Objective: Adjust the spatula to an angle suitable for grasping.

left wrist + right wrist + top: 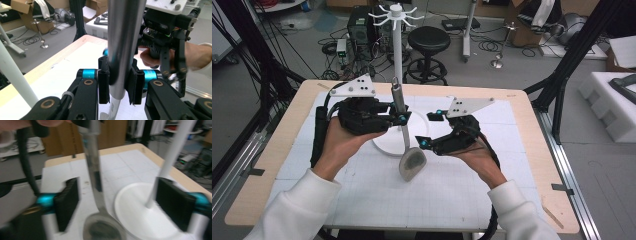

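Steel ladle [408,145] upright, handle in left tongs [398,113].

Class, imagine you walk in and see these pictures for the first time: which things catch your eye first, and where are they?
First, the metal ladle held upright at mid-table, its bowl on the mat, its handle clamped in the left gripper. Behind it rises the white rack, its round base on the mat. The right gripper hangs open just right of the ladle.
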### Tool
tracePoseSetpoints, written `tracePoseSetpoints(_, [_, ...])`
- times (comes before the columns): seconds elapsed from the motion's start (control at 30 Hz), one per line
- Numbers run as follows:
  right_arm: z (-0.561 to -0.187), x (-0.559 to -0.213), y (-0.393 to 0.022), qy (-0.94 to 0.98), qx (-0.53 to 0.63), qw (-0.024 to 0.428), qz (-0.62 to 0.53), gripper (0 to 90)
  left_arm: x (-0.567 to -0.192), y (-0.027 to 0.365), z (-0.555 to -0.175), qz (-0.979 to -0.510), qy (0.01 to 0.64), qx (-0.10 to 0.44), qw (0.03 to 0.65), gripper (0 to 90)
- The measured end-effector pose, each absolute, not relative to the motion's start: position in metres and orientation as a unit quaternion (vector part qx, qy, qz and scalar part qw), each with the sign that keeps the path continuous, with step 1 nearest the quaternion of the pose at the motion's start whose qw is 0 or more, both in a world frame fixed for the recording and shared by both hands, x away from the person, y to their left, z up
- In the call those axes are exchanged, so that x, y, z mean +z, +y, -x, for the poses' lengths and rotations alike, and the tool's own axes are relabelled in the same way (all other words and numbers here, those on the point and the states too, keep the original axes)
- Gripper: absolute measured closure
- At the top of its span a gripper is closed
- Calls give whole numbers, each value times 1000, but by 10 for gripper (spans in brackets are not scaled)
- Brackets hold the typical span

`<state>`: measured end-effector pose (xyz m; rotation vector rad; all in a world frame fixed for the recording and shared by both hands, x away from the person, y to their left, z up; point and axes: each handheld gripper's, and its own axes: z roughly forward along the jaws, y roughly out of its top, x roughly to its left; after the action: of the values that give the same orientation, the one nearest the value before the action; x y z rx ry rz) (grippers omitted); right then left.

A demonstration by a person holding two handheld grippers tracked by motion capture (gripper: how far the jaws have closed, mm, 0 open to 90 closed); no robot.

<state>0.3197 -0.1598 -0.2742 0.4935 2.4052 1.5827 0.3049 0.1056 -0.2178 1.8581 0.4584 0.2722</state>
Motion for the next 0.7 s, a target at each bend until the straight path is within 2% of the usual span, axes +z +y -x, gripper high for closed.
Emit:
tracePoseSetpoints(0.07, [-318, -274, -166, 817, 538, 113, -174, 67, -216, 106, -307, -797, 186, 113, 563, 745])
tracePoseSetpoints(0.1, [-317, -275, -170, 816, 537, 121, -175, 1, -215, 107, -308, -799, 185, 110, 562, 744])
tracePoseSetpoints(0.7, [-305, -276, -245, 788, 549, 170, -222, 0, -208, 140, -323, -812, 158, 115, 550, 744])
